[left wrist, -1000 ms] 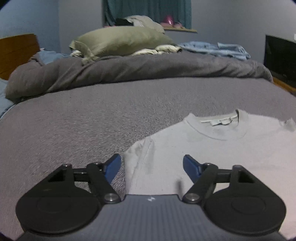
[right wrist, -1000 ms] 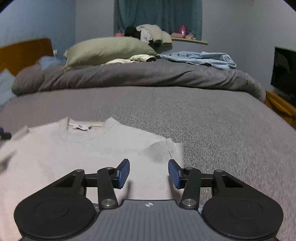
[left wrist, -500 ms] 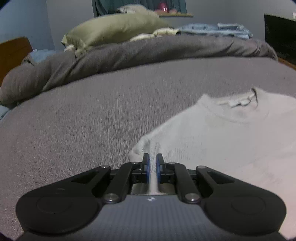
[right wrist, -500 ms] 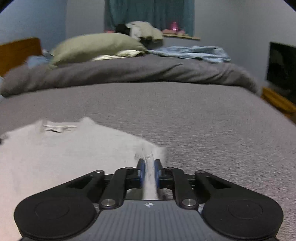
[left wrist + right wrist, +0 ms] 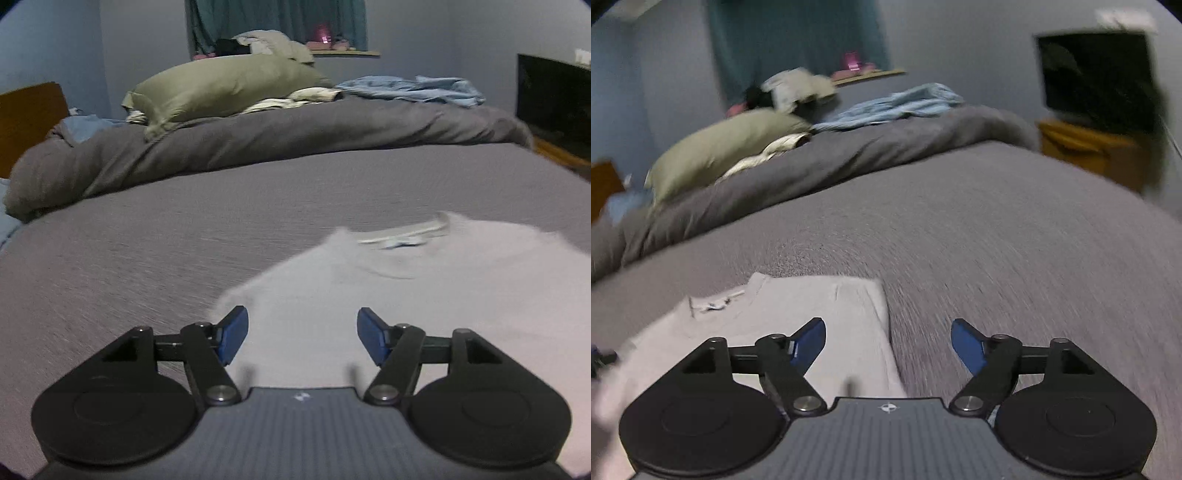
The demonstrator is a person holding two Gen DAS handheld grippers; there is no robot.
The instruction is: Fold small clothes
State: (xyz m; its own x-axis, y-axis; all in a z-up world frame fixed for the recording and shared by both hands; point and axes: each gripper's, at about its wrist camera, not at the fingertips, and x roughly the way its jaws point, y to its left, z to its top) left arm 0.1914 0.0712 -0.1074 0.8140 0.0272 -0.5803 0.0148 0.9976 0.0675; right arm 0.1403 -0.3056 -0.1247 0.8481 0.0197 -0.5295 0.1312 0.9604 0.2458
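Note:
A small pale pinkish-white shirt [image 5: 424, 291] lies flat on the grey bed [image 5: 184, 236], collar and label facing the pillows. My left gripper [image 5: 302, 338] is open and empty just above the shirt's left edge. In the right wrist view the shirt [image 5: 798, 317] shows a straight folded right edge. My right gripper [image 5: 888, 341] is open and empty, straddling that edge, left finger over the shirt, right finger over bare bedding. The view is tilted and blurred.
A rolled grey duvet [image 5: 258, 136] crosses the bed behind, with a green pillow [image 5: 221, 88] and blue clothes [image 5: 413, 90] on it. A dark screen [image 5: 1097, 77] on a wooden stand [image 5: 1089, 147] is at right. A wooden headboard [image 5: 26, 118] is at left.
Both grippers shut on the shirt's side edges half a second ago, then let go and opened. The sleeves are now folded in. The right gripper has tilted and swung rightwards.

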